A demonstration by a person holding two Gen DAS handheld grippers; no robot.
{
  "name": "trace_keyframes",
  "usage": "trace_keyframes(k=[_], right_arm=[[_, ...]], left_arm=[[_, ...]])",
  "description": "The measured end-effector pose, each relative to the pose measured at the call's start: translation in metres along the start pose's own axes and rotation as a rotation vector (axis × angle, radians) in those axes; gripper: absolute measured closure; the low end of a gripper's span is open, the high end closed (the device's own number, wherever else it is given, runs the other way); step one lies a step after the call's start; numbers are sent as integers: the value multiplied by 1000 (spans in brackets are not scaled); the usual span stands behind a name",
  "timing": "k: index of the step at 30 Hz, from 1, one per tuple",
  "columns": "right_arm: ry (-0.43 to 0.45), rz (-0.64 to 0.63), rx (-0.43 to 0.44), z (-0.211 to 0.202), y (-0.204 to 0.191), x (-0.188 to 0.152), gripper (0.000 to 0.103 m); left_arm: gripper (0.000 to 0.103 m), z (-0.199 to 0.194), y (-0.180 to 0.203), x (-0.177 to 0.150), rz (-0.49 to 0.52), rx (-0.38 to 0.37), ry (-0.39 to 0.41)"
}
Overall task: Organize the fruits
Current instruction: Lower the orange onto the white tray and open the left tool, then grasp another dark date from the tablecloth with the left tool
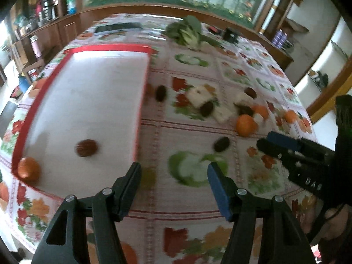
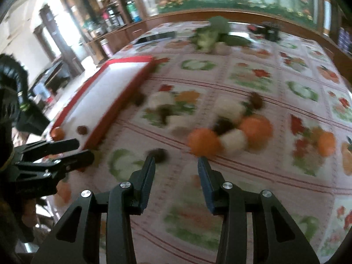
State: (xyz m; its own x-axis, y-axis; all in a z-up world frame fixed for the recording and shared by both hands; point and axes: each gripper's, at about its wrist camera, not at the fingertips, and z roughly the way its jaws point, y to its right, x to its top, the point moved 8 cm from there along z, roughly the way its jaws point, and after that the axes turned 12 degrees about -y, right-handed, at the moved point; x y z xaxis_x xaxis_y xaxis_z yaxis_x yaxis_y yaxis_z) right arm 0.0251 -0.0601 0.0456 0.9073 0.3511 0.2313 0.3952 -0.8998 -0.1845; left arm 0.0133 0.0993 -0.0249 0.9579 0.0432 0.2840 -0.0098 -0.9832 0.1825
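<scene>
Motion blur smears the loose fruit heap, so you cannot count its dark pieces. Your red-rimmed tray holds one orange and one dark fruit. Both your left hand-held gripper and right hand-held gripper are spread, empty, over the leaf-patterned counter.

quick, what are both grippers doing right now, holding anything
left gripper: open, nothing between the fingers, above the tablecloth beside the tray.
right gripper: open, holding nothing, near a dark fruit.
</scene>
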Motion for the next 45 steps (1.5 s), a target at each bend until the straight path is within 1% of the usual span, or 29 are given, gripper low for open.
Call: trace_keyframes(k=[3,7,13,18,19,21,22,23,24,25,26,32,37,41,45], right_arm=[[16,35,-40,-9,25,-9,63],[29,85,-70,-18,51,-19,63],[42,161,-62,-27,76,-32,62],[44,188,-63,-29,82,-38,62],[43,191,-63,-29,82,-38,62],[42,194,-65,-29,82,-38,62],[42,195,-66,-29,82,-39,62],[42,196,-65,-29,82,-39,62],[41,198,-65,-28,82,-39,62],[41,199,-65,-28,81,-39,62],[41,200,-64,-29,81,-39,62],[37,198,-55,-24,76,-35,62],[29,160,-22,-15,59,-25,62],[17,115,30,-3,38,-13,62],[-22,78,89,17,17,-1,62]], left_arm=[[38,8,18,1,34,-11,-19],[38,18,37,4,71,-19,-40],[38,30,58,8,124,-17,-51],[38,40,63,17,131,-24,-49],[38,42,64,19,131,-27,-48],[43,45,64,22,131,-34,-45],[53,48,64,23,131,-38,-50],[59,50,64,23,131,-46,-62],[62,50,64,25,134,-41,-48],[73,50,64,25,141,-46,-45],[76,51,65,24,149,-48,-46],[77,49,62,22,139,-75,-30],[77,40,56,12,138,-90,-27],[77,35,52,4,132,-109,-31],[77,31,49,-4,124,-131,-37]])
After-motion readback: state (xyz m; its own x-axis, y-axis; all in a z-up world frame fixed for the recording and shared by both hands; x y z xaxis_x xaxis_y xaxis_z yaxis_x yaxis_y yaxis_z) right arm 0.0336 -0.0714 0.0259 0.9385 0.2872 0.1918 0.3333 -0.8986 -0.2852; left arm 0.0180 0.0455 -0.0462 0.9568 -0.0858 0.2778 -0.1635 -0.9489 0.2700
